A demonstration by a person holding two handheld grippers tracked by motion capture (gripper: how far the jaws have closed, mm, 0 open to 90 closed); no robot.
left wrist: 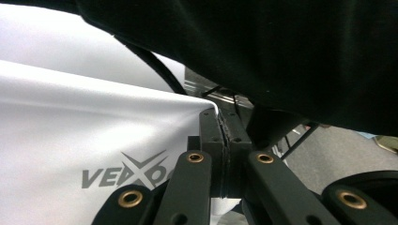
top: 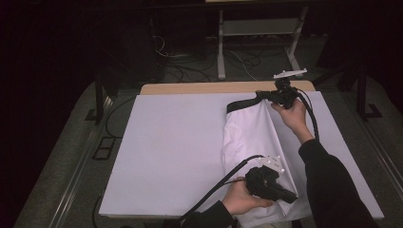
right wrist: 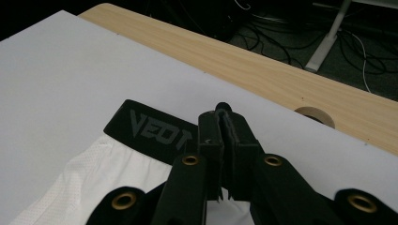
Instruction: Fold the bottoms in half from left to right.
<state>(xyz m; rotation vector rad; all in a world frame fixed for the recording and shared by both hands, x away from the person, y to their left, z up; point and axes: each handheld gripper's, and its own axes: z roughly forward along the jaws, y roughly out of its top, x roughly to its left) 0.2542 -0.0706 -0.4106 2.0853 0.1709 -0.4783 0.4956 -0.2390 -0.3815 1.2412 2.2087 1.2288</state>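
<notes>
At the right half of a white-covered table (top: pixel 166 142), a person stretches a pair of white shorts (top: pixel 247 137) between two handheld grippers. Toward one o'clock, the right gripper (top: pixel 260 95) has its jaws pressed together on the black waistband (right wrist: pixel 150 129), lifting that end just off the cloth. Toward five o'clock, near the table's front edge, the left gripper (top: pixel 292 196) pinches the hem corner of the white fabric, where a grey logo (left wrist: pixel 126 173) shows beside the closed jaws. Both grips look narrow, each biting only an edge. Judging from this, a harder pull could slip the thin hem from the left jaws, and the slack middle could sag into a crooked crease as the garment comes down
</notes>
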